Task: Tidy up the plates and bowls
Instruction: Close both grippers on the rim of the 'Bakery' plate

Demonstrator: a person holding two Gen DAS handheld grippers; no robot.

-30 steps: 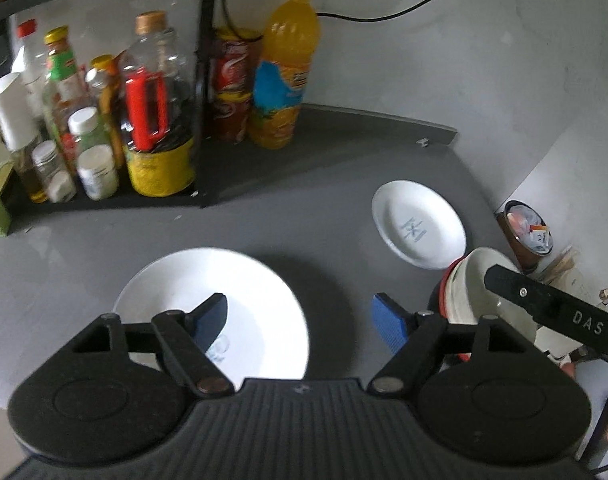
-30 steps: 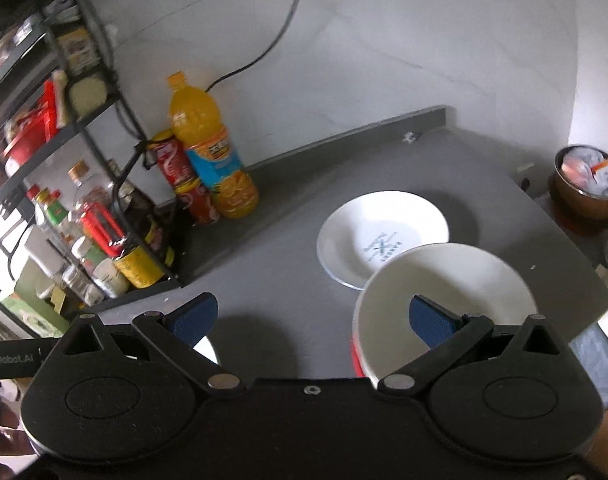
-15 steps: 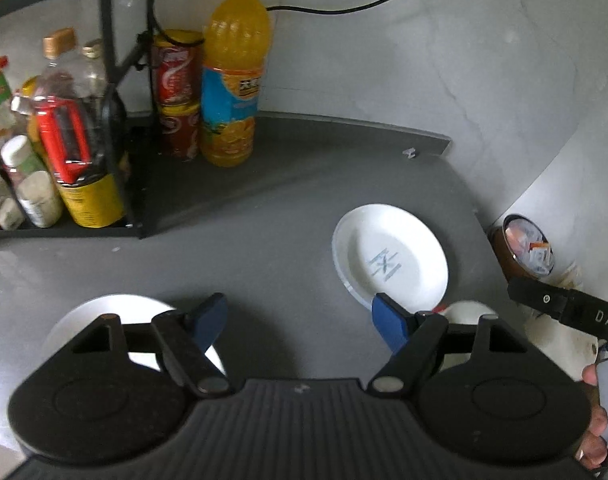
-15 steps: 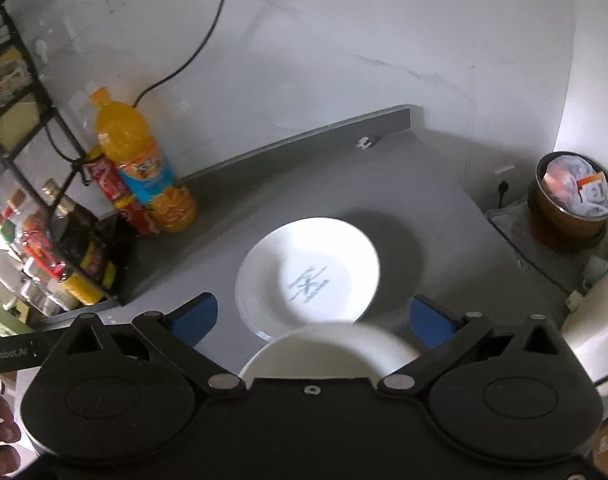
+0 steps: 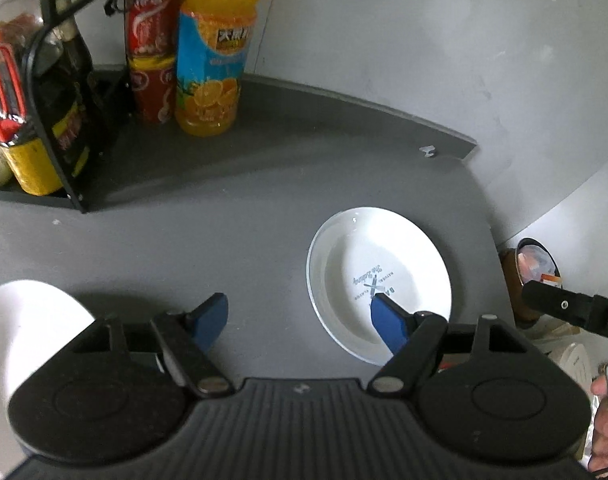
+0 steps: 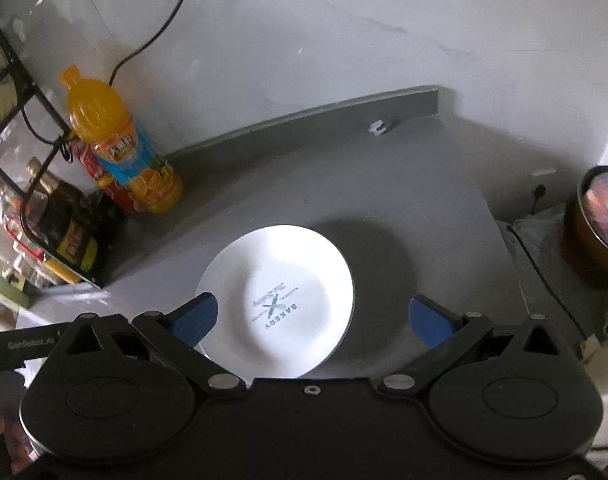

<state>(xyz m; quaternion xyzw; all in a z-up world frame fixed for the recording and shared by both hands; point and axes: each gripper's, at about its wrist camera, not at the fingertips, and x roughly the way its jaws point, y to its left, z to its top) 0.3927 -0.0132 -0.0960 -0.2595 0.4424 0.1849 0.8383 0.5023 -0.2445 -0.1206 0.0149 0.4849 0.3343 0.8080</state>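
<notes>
At the far left of the grey counter (image 5: pixel 231 208) a black rack (image 5: pixel 55 128) held dark and yellow bottles. Just beside it stood two stacked red cans (image 5: pixel 149 52), and touching them a juice bottle (image 5: pixel 213 60) against the wall. A black cable (image 6: pixel 159 28) ran up the wall above it.

Low at the left edge of the left view lay a white bowl (image 5: pixel 27 320), partly hidden behind the left gripper (image 5: pixel 299 316). That gripper hung over bare counter with its blue pads (image 5: pixel 207 320) spread wide, holding nothing; its right pad overlapped the near rim of the plate (image 5: pixel 378 280) in view.

The plate, white with a printed bakery mark in its middle, sat flat on the counter toward the right side. The right gripper (image 6: pixel 312 318) hovered above its near edge, also released and empty, with the plate showing between the two pads (image 6: pixel 428 320).

Off the right end of the counter, lower down, stood a brown bin (image 6: pixel 600 224) with rubbish inside.
</notes>
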